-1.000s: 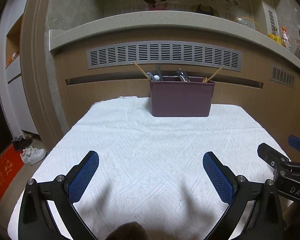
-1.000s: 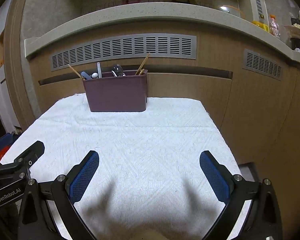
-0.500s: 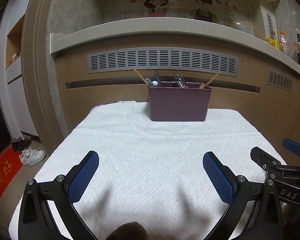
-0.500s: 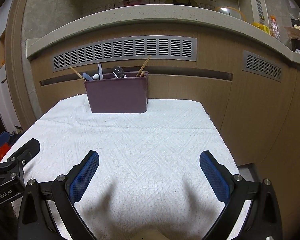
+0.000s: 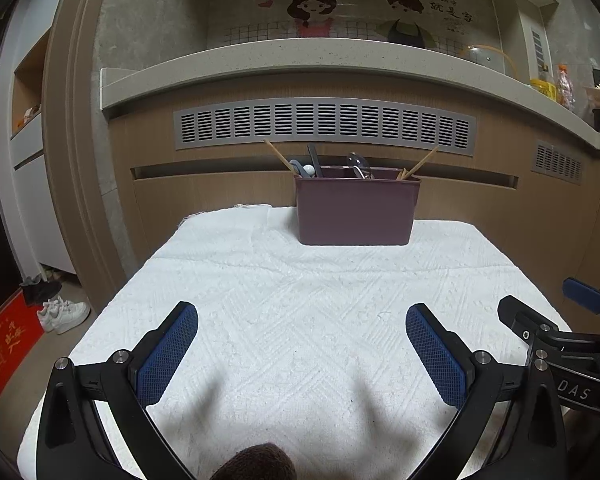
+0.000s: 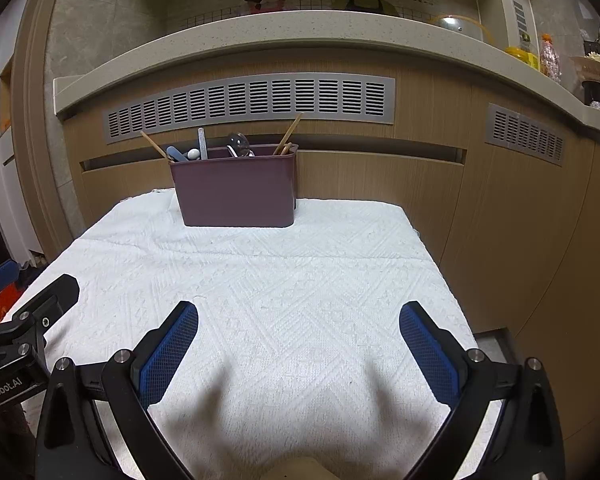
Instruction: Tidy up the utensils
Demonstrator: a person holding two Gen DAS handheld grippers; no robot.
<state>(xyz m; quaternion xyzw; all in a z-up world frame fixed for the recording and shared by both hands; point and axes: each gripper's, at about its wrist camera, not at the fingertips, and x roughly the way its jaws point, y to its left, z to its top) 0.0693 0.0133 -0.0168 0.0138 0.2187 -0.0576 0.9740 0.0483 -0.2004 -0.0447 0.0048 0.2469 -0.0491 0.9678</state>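
Note:
A maroon utensil holder [image 5: 356,210] [image 6: 236,190] stands upright at the far edge of the white cloth [image 5: 300,300] [image 6: 280,280]. Wooden chopsticks [image 5: 278,156] [image 6: 288,134], a metal spoon [image 5: 359,166] [image 6: 238,145] and other handles stick out of its top. My left gripper [image 5: 302,350] hovers open over the near part of the cloth with nothing between its blue pads. Over the near part, further right, my right gripper [image 6: 299,350] is open too and empty. Each gripper shows at the edge of the other's view.
A wooden counter front with grey vent grilles [image 5: 324,124] rises just behind the holder, under a stone ledge. The cloth drops off at its left and right edges. White shoes [image 5: 62,314] and a red mat lie on the floor at left. Jars stand on the ledge at right [image 6: 540,54].
Both grippers have drawn back and tilted up a little, so the holder sits lower and farther in both views. Both stay open and empty.

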